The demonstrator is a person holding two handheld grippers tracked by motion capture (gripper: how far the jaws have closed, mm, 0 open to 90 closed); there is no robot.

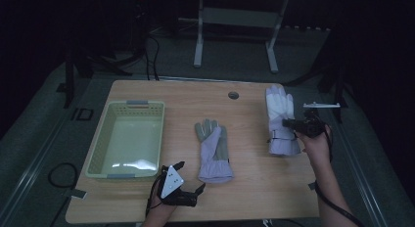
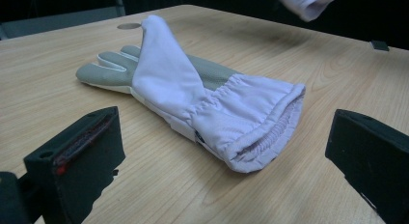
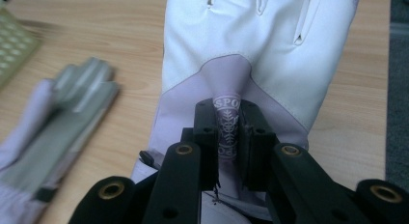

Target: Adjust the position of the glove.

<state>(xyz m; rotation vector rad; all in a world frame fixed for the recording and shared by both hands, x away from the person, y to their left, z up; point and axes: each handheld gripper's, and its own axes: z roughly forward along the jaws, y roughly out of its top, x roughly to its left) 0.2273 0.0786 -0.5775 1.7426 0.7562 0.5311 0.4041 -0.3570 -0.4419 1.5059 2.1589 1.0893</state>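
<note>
A: Pinching the white glove (image 3: 270, 55) by a fold of its back, the right gripper (image 3: 229, 137) has its jaws pressed on a raised pleat of lilac fabric. In the high view that glove (image 1: 281, 122) sits at the right side of the table (image 1: 254, 188), fingers pointing away from the person.

B: So the step in hand is picking it up?

A: That's my reading: the grasp looks made, the carry not yet begun. The green basket (image 1: 128, 139) at the left stands empty, and I judge it the likely destination.

B: And the other glove?

A: The grey-palmed glove (image 1: 213, 151) lies flat in the middle of the table, between basket and white glove, cuff toward the person. The left gripper (image 1: 183, 180) rests near the front edge, just beside that cuff, jaws spread wide. In its own view the open cuff of the glove (image 2: 255, 120) lies between the two jaws but touches neither.

B: What does the next move call for?

A: For the right, a lift high enough to clear the middle glove on the way left, without the pleat slipping. For the left, easing forward and closing on the cuff.

B: Any writing?

A: On the pinched fabric a printed band (image 3: 226, 125) shows "SPO" above a small crest; the rest is hidden by the jaws.
</note>
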